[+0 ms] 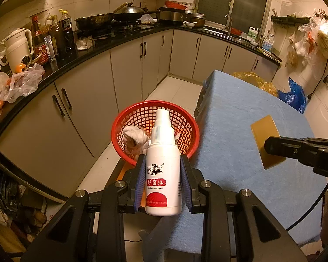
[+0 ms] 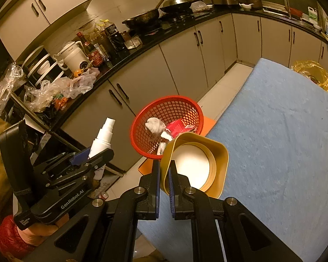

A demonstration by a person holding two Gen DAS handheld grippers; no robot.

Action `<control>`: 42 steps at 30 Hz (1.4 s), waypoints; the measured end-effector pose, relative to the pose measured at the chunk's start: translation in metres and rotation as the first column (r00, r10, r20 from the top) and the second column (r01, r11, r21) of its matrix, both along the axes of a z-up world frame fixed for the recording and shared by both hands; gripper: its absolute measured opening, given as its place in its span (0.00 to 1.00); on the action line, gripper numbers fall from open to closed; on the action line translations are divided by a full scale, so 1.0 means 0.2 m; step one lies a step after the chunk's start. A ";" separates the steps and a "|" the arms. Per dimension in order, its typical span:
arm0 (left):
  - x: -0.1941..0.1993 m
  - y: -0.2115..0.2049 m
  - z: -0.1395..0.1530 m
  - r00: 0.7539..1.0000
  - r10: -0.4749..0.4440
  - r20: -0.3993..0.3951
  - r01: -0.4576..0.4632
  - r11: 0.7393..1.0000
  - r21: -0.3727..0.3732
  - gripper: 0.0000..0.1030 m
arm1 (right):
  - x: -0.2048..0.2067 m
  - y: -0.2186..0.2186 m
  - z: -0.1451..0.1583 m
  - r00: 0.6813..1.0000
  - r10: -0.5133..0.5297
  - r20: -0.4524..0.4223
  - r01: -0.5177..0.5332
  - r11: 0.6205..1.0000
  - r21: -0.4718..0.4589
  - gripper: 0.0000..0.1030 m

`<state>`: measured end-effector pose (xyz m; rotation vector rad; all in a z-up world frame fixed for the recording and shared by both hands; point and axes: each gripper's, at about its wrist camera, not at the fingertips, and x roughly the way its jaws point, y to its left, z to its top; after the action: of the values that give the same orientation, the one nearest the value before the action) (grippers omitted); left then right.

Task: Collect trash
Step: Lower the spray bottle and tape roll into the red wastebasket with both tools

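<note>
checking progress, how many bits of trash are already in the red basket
3 that I can make out in the red basket: a crumpled white tissue at the back, a red carton beside it, and a small white wrapper nearer the front. More may be hidden underneath.

Glossy white plastic on the spray bottle, and a red plastic mesh basket beyond it. Fuzzy matt blue cloth covers the table. The gold tub looks smooth with a satin sheen.

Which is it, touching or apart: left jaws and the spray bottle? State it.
Touching. The left wrist view shows both blue pads pressed against the spray bottle, one on each side, no gap.
</note>
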<state>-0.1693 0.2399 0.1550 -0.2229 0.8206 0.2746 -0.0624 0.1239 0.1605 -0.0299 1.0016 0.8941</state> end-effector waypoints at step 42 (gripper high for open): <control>0.40 0.43 -0.27 0.997 0.022 -0.068 -0.029 0.993 -0.113 0.28 | 0.53 0.52 -0.21 0.982 -0.015 -0.187 0.023 0.999 0.043 0.07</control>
<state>-0.0892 0.3267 0.1009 -0.3332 0.9010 0.2604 0.0431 0.2285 0.1183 0.1033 1.1540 0.9135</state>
